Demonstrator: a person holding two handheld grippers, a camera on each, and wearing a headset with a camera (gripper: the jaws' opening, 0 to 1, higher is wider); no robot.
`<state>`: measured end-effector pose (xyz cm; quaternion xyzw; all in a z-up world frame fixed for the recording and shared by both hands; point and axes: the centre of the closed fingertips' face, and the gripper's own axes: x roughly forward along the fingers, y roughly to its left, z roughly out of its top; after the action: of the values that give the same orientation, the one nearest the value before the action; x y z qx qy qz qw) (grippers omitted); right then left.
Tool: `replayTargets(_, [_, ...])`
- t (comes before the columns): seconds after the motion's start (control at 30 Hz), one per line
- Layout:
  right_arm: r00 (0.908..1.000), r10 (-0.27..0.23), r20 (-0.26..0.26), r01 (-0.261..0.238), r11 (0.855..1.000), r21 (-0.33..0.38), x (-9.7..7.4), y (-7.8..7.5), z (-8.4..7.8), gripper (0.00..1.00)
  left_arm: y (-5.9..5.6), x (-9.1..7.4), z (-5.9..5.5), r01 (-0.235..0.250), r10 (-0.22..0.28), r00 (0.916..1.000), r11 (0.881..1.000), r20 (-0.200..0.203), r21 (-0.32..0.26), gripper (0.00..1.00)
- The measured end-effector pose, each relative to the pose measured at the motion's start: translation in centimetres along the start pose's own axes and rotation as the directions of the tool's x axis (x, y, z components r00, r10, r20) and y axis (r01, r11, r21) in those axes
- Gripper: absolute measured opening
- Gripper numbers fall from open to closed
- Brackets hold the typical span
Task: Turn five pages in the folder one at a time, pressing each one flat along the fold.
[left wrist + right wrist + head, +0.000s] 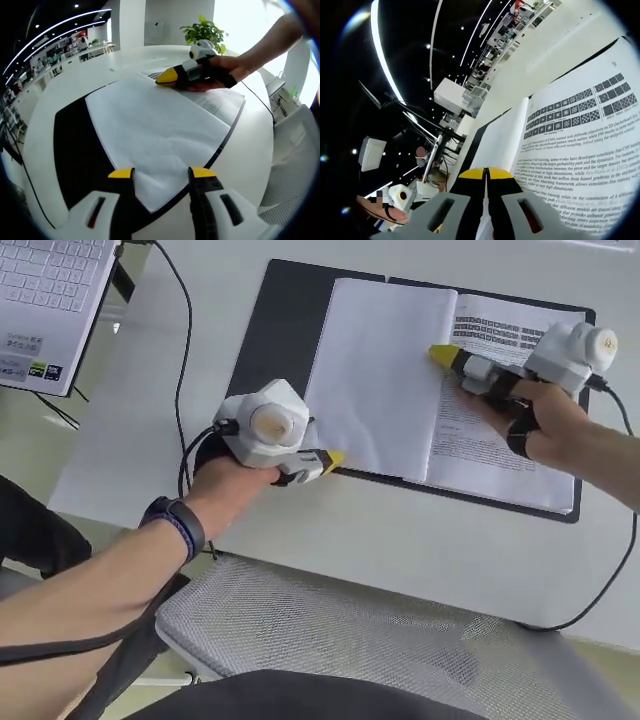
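Black folder (272, 335) lies open on a white table (170, 430), seen from above in the head view. A blank white page (375, 370) covers most of its left half; a printed page (490, 445) with text and rows of small checkerboards lies on the right. The left gripper (331, 459), held in a hand, sits at the blank page's near left corner. In the left gripper view its yellow-tipped jaws stand apart, with that corner pointing between them. The right gripper (444, 356) rests its tip on the fold near the top of the pages, jaws closed together with nothing between them. A laptop (45, 300) sits at the table's far left corner
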<state>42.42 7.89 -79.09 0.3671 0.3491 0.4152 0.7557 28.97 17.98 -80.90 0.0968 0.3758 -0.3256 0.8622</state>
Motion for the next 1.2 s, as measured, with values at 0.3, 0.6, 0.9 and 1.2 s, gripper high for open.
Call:
replayTargets(0.3, [0.9966,0.034,-0.076,-0.037,0.999,-0.038,-2.1,3.1,-4.6,0.00,0.0,0.0,0.0,0.002,-0.002,1.0000,1.000,-0.001,0.005,0.42])
replayTargets(0.6, [0.9881,0.065,-0.139,-0.073,0.996,-0.053,-3.6,3.5,-8.0,0.00,0.2,0.1,-0.1,0.002,-0.002,1.0000,1.000,-0.002,0.004,0.42])
replayTargets(0.9, [0.9782,0.083,-0.190,-0.097,0.993,-0.064,-4.9,5.2,-11.2,0.00,0.3,0.3,-0.2,0.002,-0.002,1.0000,1.000,-0.002,0.006,0.42])
replayTargets(1.2, [0.9727,0.090,-0.214,-0.104,0.993,-0.053,-5.6,6.1,-13.0,0.00,0.3,0.4,-0.2,0.002,-0.002,1.0000,1.000,-0.003,0.009,0.42])
